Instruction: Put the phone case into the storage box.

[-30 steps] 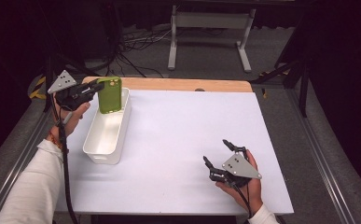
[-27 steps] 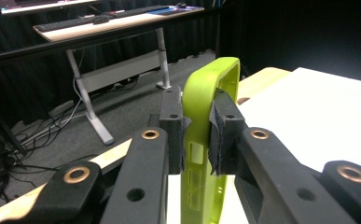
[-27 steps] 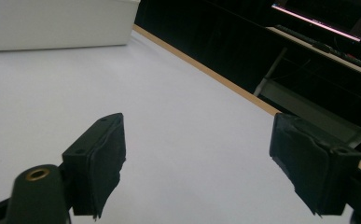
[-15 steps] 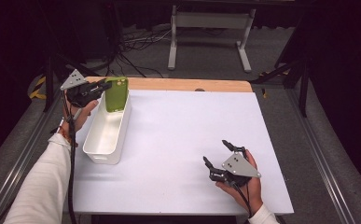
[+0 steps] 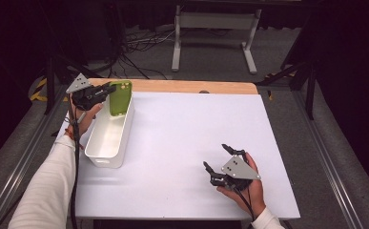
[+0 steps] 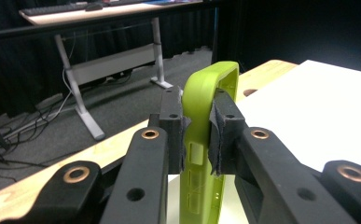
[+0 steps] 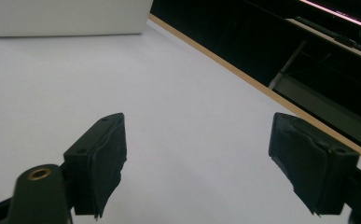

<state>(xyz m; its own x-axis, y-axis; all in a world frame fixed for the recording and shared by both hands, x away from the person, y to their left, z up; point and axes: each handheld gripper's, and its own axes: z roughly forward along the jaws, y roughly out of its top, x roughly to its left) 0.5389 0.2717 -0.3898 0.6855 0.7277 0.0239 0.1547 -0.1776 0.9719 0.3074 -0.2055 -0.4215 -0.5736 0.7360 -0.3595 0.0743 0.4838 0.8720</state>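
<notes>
Gripping green phone case (image 5: 120, 98) over white bin (image 5: 107, 138)

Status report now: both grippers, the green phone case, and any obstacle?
Left gripper shut on green phone case, upright over far end of white bin. Right gripper open, empty, on white table. No obstacle seen.

White sleeves (image 5: 46, 191), black grippers (image 5: 224, 164)
</notes>
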